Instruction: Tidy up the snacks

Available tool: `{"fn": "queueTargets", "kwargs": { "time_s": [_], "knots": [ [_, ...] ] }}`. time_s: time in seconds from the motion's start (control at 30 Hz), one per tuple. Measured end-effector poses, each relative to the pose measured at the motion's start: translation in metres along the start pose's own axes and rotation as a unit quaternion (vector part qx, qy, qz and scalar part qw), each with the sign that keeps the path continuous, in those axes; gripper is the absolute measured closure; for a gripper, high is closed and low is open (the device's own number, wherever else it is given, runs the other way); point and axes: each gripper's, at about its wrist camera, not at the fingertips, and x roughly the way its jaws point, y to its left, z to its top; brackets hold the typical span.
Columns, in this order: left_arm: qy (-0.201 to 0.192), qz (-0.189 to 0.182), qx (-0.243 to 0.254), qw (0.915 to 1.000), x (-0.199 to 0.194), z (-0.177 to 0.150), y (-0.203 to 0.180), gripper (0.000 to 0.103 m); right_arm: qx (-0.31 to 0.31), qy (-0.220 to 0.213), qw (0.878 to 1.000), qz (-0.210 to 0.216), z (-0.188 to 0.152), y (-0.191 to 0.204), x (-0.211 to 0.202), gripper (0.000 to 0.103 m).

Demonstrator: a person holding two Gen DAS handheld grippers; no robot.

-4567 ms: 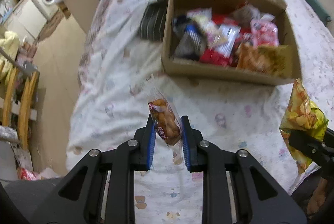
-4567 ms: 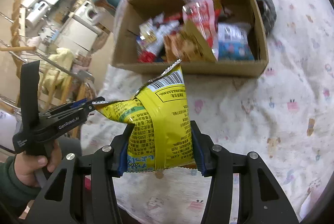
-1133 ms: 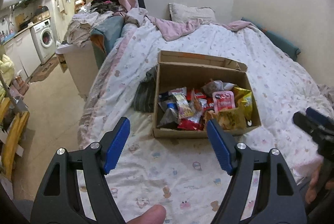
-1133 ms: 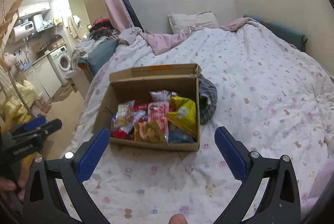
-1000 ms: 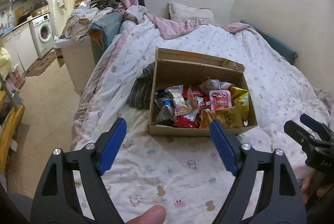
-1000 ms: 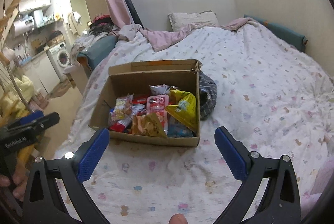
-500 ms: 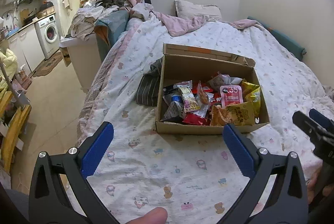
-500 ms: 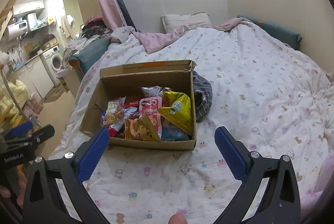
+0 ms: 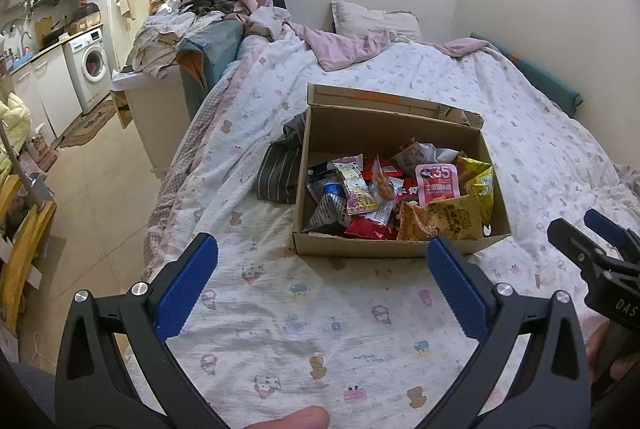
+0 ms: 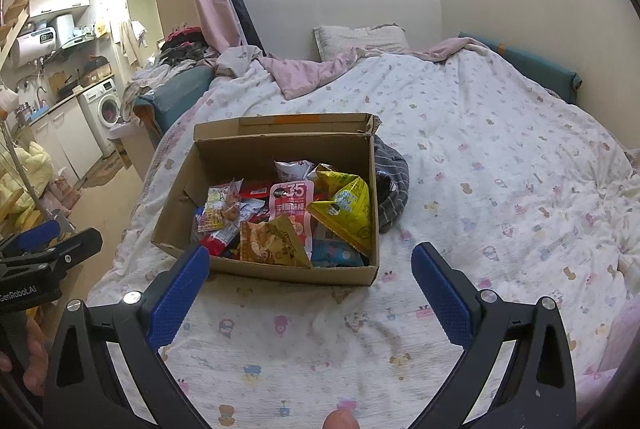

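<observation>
Two black plastic tools, each forked into two broad arms with triangular cut-outs. Left tool [image 9: 322, 269]: blue ribbed pads [image 9: 186, 287] on the inner faces, silver round screw heads on the upper edges of both arms. Right tool [image 10: 310, 271]: same black frame, same blue textured pads [image 10: 178, 295], same silver screws. White lettering "GenRobot.AI" on the side of the left tool's body, seen from the right wrist view; white letters "DAS" on the right tool's side, seen from the left. Fingertip [image 9: 290, 419] at the bottom edge.

A washing machine [image 9: 93, 63] stands far left — a pillow [image 9: 374, 21] lies against the wall.
</observation>
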Motion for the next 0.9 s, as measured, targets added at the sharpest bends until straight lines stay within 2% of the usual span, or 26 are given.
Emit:
{"fn": "queueTargets", "kwargs": {
  "time_s": [0.9],
  "knots": [
    [0.001,-0.001,0.001,1.0,-0.0003,-0.001,0.0006,0.0,0.0,-0.001,1.0,0.0,0.0002,-0.0006,0.0004,0.0]
  ]
}}
